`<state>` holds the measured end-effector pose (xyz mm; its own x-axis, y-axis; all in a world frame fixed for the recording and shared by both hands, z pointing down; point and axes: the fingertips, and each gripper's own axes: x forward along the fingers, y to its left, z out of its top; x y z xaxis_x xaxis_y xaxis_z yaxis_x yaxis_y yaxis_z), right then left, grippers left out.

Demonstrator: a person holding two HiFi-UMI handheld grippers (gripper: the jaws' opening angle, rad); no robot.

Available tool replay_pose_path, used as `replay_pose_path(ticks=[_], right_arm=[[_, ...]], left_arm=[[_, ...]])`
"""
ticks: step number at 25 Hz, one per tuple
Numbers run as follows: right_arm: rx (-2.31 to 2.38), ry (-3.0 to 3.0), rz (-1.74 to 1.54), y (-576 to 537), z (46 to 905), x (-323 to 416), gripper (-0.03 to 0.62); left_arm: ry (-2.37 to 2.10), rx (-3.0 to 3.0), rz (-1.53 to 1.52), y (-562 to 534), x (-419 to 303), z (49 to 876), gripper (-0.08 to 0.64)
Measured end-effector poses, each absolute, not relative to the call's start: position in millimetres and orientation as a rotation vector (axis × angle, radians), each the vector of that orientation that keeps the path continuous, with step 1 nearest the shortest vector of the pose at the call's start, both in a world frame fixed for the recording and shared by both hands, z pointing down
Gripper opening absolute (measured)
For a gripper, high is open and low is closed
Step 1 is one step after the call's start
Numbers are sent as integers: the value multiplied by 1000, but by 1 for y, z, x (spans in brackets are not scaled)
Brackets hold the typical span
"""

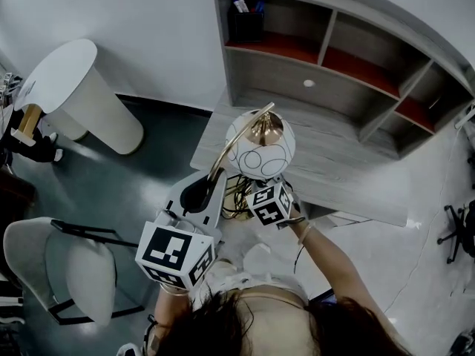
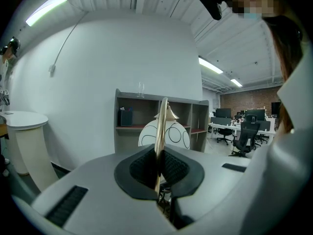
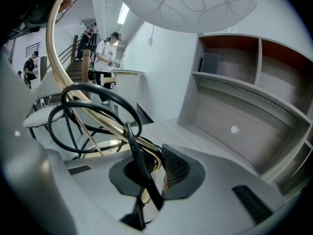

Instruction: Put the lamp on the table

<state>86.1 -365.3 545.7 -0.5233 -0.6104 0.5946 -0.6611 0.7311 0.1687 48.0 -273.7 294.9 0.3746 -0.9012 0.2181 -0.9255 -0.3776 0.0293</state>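
The lamp has a white globe shade [image 1: 260,145] with circle outlines, a curved brass arm [image 1: 231,145] and a black cord [image 3: 98,94]. I hold it in the air over the near left edge of the grey wooden desk [image 1: 341,165]. My left gripper [image 1: 200,193] is shut on the brass arm [image 2: 160,131], with the shade [image 2: 176,135] just beyond it. My right gripper [image 1: 249,195] sits under the shade [image 3: 186,4], shut on the lamp's brass frame [image 3: 110,126] where the cord crosses the jaws. The lamp's foot is mostly hidden.
A shelf hutch [image 1: 330,47] rises at the desk's back, with a dark box [image 1: 246,22] in its left compartment. A white round pedestal table [image 1: 70,87] and a pale chair [image 1: 70,269] stand on the floor at left. People [image 3: 105,53] stand by stairs far off.
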Motion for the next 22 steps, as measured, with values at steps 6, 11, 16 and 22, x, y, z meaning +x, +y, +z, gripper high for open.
replay_pose_path(ticks=[6, 11, 16, 22], right_arm=[[955, -2282, 109, -375, 549, 107, 51], [973, -2274, 123, -381, 552, 119, 51], [1012, -2261, 137, -393, 553, 128, 51], [1083, -2228, 162, -418, 556, 141, 51]], left_arm=[[-1657, 2475, 248, -284, 69, 299, 9], [-1634, 2488, 257, -291, 81, 301, 9], [-1588, 2523, 264, -305, 88, 301, 9], [-1499, 2579, 272, -333, 96, 304, 9]])
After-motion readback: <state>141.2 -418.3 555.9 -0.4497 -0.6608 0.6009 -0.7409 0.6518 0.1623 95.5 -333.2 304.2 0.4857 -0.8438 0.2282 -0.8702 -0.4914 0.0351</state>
